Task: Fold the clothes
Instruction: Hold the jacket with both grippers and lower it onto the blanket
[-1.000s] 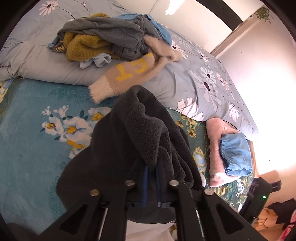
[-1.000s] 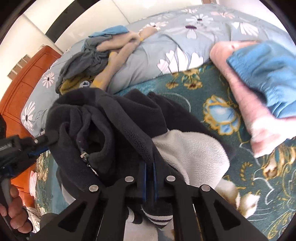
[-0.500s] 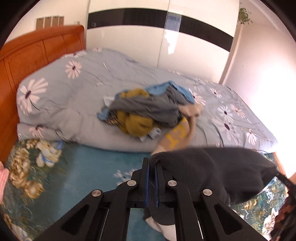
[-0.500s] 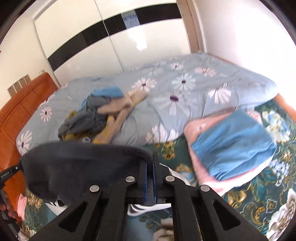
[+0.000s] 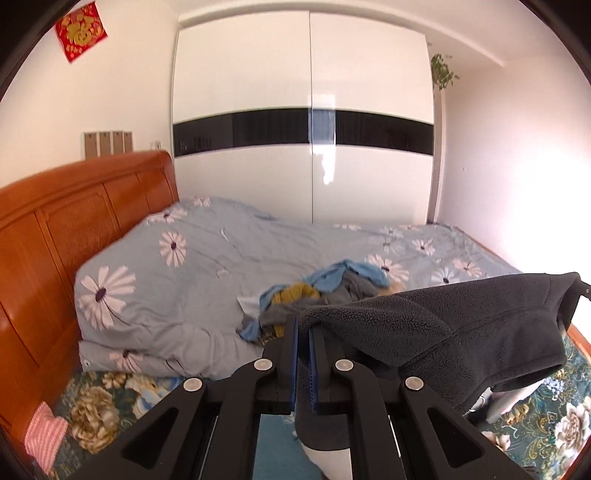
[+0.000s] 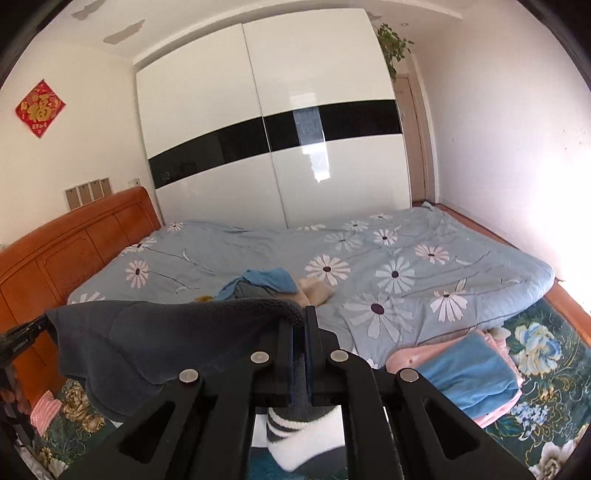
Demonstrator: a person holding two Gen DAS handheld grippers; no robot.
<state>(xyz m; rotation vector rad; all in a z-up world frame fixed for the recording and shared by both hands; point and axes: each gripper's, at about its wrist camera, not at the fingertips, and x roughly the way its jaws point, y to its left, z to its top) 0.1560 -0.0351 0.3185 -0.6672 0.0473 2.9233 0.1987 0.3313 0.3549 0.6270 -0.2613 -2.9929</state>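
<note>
In the left wrist view, a top corner of a dark grey fleece garment (image 5: 436, 332) is pinched by the left tool (image 5: 303, 328), whose blue-lined jaws are pressed together on the cloth. In the right wrist view, the opposite corner of the same garment (image 6: 155, 332) is clamped in the same way by the right tool (image 6: 300, 325). The fleece is held stretched between the two tools, raised above the bed, with its upper edge drawn nearly level. A white cuff banded with grey stripes (image 6: 303, 432) is seen hanging below the right tool.

Beneath the garment, a teal bedsheet printed with large flowers (image 6: 543, 373) is spread. On it, at the right of the right wrist view, a folded blue cloth (image 6: 469, 373) is laid on top of a folded pink one (image 6: 406, 358). A pink-and-white striped cloth (image 5: 44, 439) lies by the near corner of the orange wooden headboard (image 5: 55, 251).

Further back, a pale blue duvet with white daisies (image 6: 406, 266) is bunched along the bed. A loose heap of unfolded clothes (image 5: 317, 295), in blue, mustard, grey and beige, is piled on it.

Behind the bed, a glossy white sliding wardrobe with a black band (image 5: 303, 129) is set against the wall. A red paper decoration (image 5: 81, 29) is fixed high on the left wall, and a trailing green plant (image 6: 395, 42) is seen at the wardrobe's top right corner.
</note>
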